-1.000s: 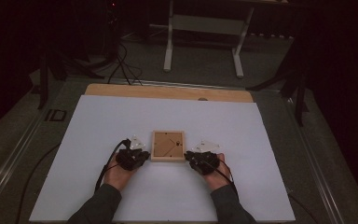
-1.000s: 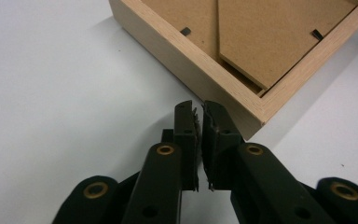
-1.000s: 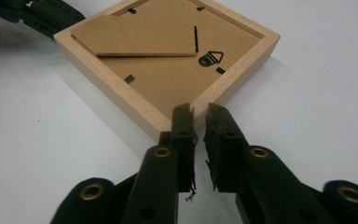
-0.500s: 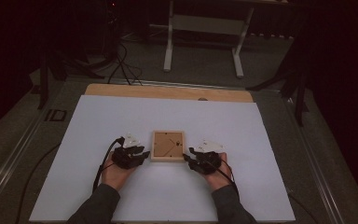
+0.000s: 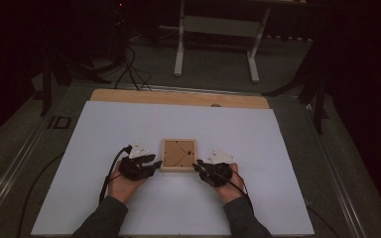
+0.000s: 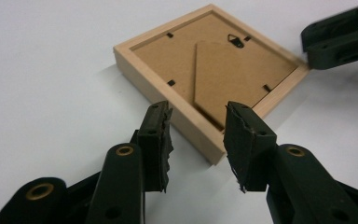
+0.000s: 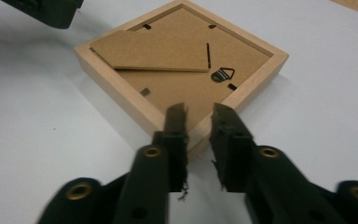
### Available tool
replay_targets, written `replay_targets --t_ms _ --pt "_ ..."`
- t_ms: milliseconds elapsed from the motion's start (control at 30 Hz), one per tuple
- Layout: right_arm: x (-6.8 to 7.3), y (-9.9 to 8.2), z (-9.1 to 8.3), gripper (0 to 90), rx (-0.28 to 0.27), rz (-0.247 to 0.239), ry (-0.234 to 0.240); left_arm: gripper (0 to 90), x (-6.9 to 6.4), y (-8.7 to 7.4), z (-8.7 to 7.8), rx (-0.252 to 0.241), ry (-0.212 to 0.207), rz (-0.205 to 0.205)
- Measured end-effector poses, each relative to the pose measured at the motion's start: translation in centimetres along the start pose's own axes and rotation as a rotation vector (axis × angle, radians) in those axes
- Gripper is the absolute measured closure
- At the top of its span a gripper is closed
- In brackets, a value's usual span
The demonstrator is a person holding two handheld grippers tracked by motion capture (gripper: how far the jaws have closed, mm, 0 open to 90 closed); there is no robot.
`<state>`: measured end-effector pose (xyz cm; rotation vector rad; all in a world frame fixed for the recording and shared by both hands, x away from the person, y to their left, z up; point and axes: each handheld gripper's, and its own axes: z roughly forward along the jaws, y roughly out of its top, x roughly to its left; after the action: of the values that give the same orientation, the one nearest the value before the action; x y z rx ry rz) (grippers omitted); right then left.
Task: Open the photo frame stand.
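Frame [image 5: 178,154] face-down betw. claws, L claw [image 6: 196,140] just opening at its corner, R claw [image 7: 196,135] closing astride near corner.

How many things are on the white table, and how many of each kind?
Frames: 1, lying back up
Grippers: 2, the left gripper and the right gripper, one at each side of the frame
Total: 3
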<state>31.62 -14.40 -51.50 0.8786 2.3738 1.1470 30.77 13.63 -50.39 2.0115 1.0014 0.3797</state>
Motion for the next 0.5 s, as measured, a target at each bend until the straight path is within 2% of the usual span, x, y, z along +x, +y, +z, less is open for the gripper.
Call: replay_targets --t_ms 200,500 --pt "0.3 0.0 0.1 89.1 0.003 -0.005 0.012 59.6 -0.5 0.4 -0.2 0.001 -0.005 0.019" --pt "0.1 -0.1 0.2 89.8 0.003 0.017 0.001 59.8 -1.3 1.7 0.0 0.006 -0.026 0.058"
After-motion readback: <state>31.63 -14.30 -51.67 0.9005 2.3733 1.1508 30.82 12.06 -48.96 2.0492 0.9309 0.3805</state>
